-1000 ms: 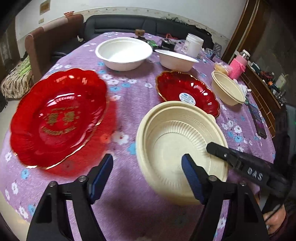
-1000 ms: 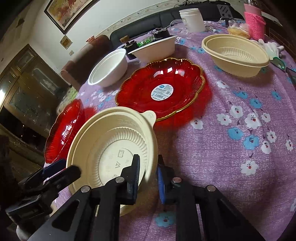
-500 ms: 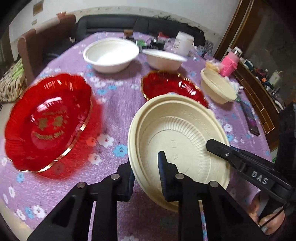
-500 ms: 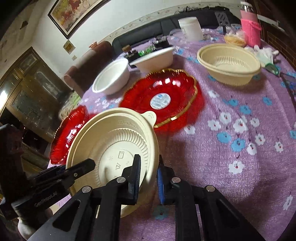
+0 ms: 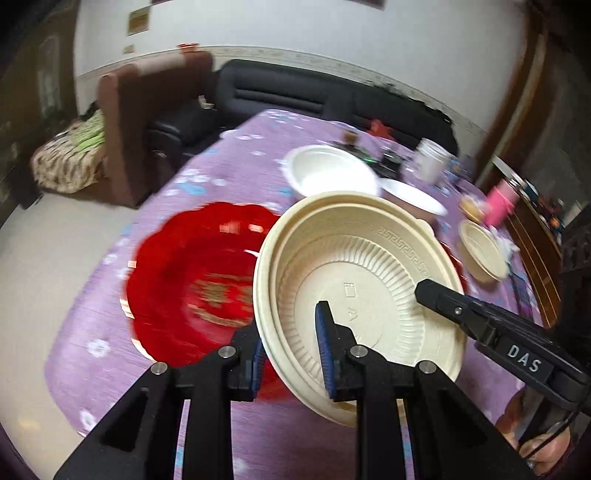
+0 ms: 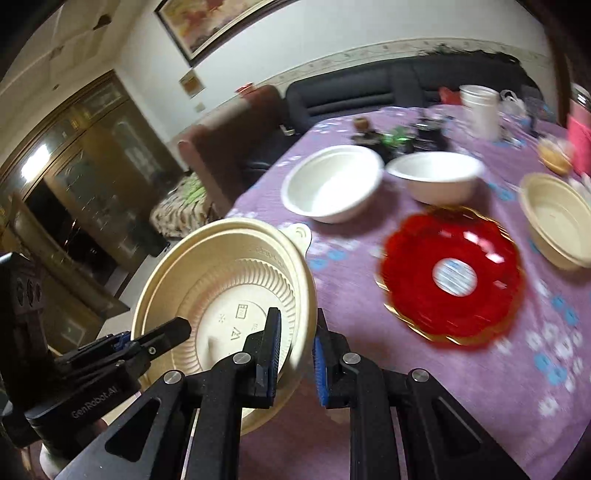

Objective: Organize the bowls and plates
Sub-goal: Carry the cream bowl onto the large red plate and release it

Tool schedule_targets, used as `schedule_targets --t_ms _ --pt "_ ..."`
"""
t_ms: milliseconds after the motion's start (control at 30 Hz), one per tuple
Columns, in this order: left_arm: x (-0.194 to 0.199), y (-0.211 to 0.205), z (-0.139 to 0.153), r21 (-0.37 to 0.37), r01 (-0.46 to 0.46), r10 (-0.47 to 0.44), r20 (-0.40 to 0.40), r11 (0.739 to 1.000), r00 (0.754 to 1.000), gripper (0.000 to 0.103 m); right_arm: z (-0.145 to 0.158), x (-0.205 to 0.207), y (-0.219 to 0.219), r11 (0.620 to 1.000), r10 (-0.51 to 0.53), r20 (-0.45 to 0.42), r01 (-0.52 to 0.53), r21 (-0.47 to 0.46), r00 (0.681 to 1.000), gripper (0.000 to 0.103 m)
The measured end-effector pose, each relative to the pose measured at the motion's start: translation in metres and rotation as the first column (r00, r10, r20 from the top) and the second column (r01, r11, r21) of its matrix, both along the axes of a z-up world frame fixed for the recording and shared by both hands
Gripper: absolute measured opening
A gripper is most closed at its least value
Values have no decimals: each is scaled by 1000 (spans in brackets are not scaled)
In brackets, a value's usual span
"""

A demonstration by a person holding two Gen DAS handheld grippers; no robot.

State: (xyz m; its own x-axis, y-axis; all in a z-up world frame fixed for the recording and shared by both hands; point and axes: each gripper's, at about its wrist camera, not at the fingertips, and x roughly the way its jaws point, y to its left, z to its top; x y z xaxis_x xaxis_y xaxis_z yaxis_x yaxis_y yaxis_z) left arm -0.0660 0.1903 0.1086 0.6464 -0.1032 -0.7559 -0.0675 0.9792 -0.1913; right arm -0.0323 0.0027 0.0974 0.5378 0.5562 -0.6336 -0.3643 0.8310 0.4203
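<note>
Lifted since a second ago: cream bowl (image 5: 362, 280) off table, tilted | left gripper (image 5: 291, 347) clenched on near rim | right gripper (image 6: 293, 350) grasps opposite rim | matching bowl (image 6: 557, 218) lies far right, probably nearer right hand.

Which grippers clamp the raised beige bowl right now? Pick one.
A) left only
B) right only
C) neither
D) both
D: the left gripper pinches the beige bowl's near rim in the left wrist view, and the right gripper pinches its rim in the right wrist view, each with one finger inside the bowl.

Home living room: sofa (image 5: 295, 96), painting (image 6: 218, 18), cabinet (image 6: 85, 155)
</note>
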Motion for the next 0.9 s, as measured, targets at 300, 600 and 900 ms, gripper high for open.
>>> schedule_targets --t_ms 300,600,900 --pt "37 62 -39 0 -114 113 -91 994 989 23 -14 37 80 994 75 -34 -78 -71 997 18" --pt "51 79 -66 5 -143 143 -140 990 980 34 -51 62 110 989 96 -116 -108 -103 989 18" --pt "35 74 -45 -37 -146 144 -54 989 988 71 -52 60 116 983 75 -37 -80 -165 997 30"
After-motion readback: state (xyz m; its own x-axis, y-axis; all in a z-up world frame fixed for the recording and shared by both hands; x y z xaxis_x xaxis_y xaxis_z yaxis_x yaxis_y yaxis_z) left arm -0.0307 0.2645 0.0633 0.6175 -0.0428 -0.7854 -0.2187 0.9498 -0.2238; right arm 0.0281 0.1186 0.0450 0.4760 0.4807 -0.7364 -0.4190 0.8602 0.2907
